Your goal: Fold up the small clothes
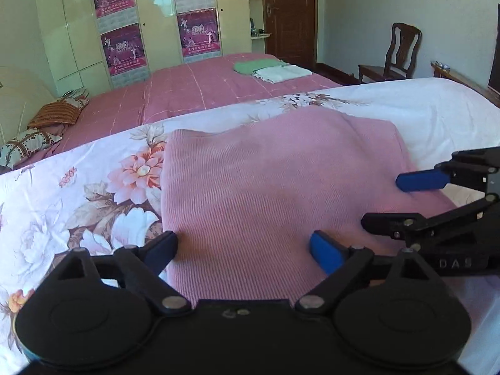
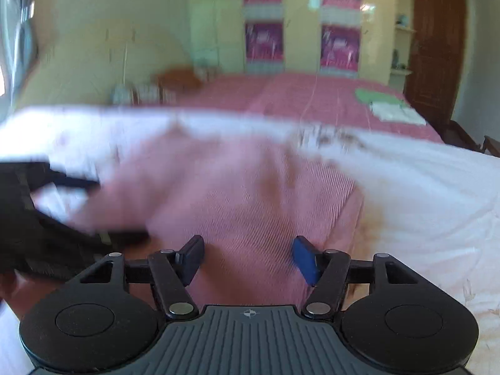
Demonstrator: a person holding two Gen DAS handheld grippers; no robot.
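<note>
A pink ribbed knit garment (image 1: 265, 187) lies flat on a white floral bedsheet (image 1: 93, 193); its left and far edges are straight. My left gripper (image 1: 243, 243) hovers over its near edge, jaws wide open with only cloth beneath them. My right gripper (image 1: 381, 201) comes in from the right over the garment's right edge, one blue pad showing. In the blurred right wrist view the right gripper (image 2: 248, 245) is open above the pink garment (image 2: 265, 206), nothing pinched. The left gripper (image 2: 114, 211) is a dark blur at the left.
Behind this bed stands a second bed with a pink cover (image 1: 203, 84), bearing folded green (image 1: 256, 65) and white (image 1: 281, 73) clothes. Pillows (image 1: 56, 112) lie at its left end. A wardrobe with posters (image 1: 125, 25), a brown door (image 1: 289, 12) and a wooden chair (image 1: 393, 56) line the walls.
</note>
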